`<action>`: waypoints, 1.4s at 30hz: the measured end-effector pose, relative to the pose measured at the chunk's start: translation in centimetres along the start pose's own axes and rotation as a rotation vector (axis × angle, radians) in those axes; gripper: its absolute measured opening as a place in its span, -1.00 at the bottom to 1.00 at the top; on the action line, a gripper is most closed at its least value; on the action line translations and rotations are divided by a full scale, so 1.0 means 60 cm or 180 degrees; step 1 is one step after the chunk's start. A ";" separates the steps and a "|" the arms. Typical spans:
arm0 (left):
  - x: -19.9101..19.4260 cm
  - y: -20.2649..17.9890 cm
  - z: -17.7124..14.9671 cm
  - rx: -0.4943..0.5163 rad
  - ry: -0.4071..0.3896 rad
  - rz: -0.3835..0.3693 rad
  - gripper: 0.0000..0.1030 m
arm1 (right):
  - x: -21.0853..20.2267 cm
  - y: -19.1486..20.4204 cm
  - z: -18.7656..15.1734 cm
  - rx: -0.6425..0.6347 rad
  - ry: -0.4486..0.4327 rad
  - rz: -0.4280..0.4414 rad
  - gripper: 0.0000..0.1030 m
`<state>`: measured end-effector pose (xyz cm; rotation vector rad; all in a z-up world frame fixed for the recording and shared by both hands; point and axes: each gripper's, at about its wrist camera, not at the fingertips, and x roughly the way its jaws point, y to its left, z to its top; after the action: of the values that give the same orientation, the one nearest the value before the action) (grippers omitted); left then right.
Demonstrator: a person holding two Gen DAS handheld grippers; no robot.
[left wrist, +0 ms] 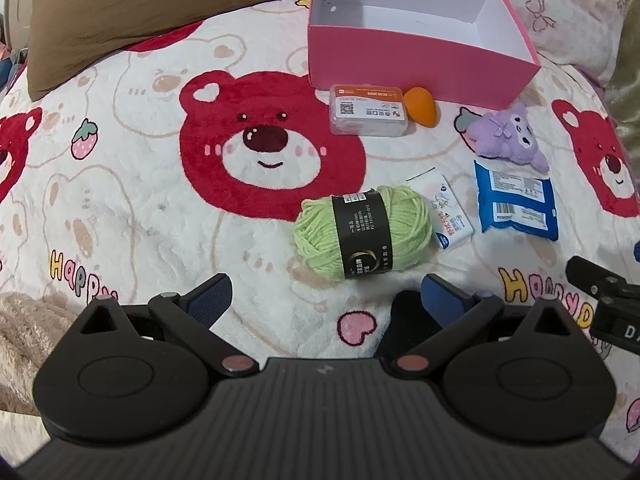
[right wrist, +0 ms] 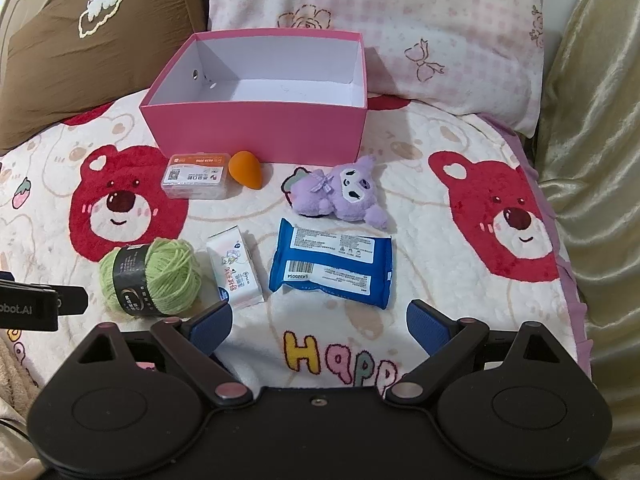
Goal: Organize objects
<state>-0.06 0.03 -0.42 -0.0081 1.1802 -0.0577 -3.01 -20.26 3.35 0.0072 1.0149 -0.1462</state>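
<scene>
An empty pink box (left wrist: pixel 420 62) (right wrist: pixel 256 132) stands at the back of the bear blanket. In front of it lie a clear plastic case (left wrist: pixel 367 110) (right wrist: pixel 196 176), an orange sponge egg (left wrist: pixel 421 106) (right wrist: pixel 246 169) and a purple plush toy (left wrist: pixel 506 136) (right wrist: pixel 340 190). Nearer lie a green yarn ball (left wrist: pixel 362 232) (right wrist: pixel 154 278), a small white tissue pack (left wrist: pixel 447 212) (right wrist: pixel 234 270) and a blue wipes pack (left wrist: pixel 516 206) (right wrist: pixel 334 266). My left gripper (left wrist: pixel 326 302) is open just short of the yarn. My right gripper (right wrist: pixel 320 324) is open just short of the wipes.
A brown pillow (left wrist: pixel 132 12) (right wrist: pixel 80 40) lies at the back left and a pink floral pillow (right wrist: pixel 400 28) behind the box. Gold fabric (right wrist: pixel 592 160) bounds the right side. Each gripper's body shows at the edge of the other's view.
</scene>
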 end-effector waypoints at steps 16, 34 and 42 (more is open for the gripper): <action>-0.009 -0.002 0.004 0.0063 0.0015 -0.0054 0.99 | -0.001 0.002 0.000 -0.0015 0.0002 0.0009 0.87; -0.029 0.051 0.032 -0.0092 -0.0098 -0.0258 0.99 | 0.008 0.012 0.032 -0.0121 0.0038 0.0349 0.87; 0.007 0.103 0.027 -0.0518 -0.0079 -0.0620 0.99 | 0.040 0.068 0.042 -0.0397 0.0135 0.0740 0.87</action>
<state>1.85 6.15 -0.42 -0.2666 1.1537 -0.1325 0.87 -16.69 2.38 0.0148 1.0562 0.1298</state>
